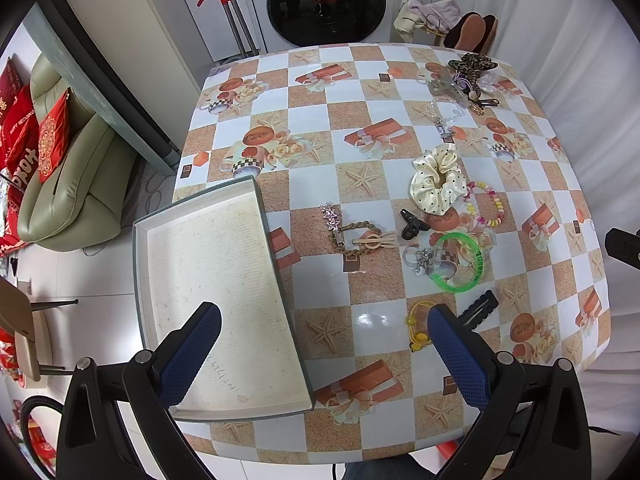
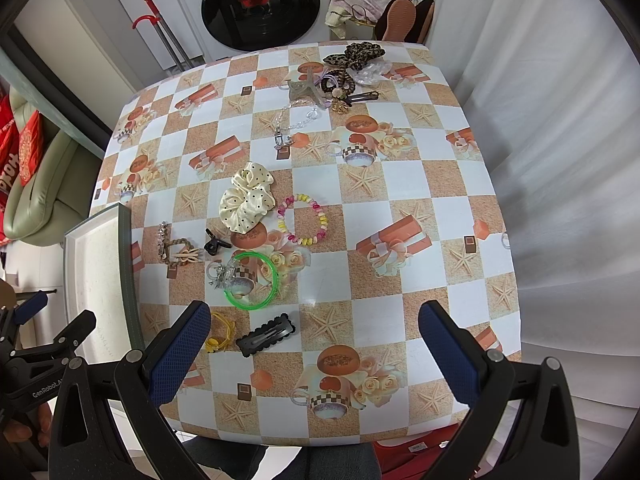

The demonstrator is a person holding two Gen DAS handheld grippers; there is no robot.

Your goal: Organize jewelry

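Nearest the lens: left gripper (image 1: 324,322), blue textured pads spread wide, nothing between them, hovering over near end of shallow grey-rimmed box lid with cream lining (image 1: 224,280). Lid empty, overhanging left edge of desk (image 1: 400,56); likely set there as the collecting tray, within reach of the left side.

Right gripper (image 2: 314,320) likewise released and empty, held above near edge. Just ahead of it: black scalloped snap hair clip (image 2: 266,336), beside yellow elastic hair tie with beads (image 2: 220,334). Probably the first pick, being closest.

Further in, loosely clustered mid-desk: translucent green plastic bangle (image 2: 252,280), small black claw clip (image 2: 216,242), braided tan cord bracelet (image 2: 180,252), cream polka-dot satin scrunchie (image 2: 246,202), pastel candy-bead bracelet (image 2: 302,220). Well apart at far corner: leopard-print fabric bow (image 2: 354,56) heaped with other pieces. Nothing sorted yet; task judged at its start.
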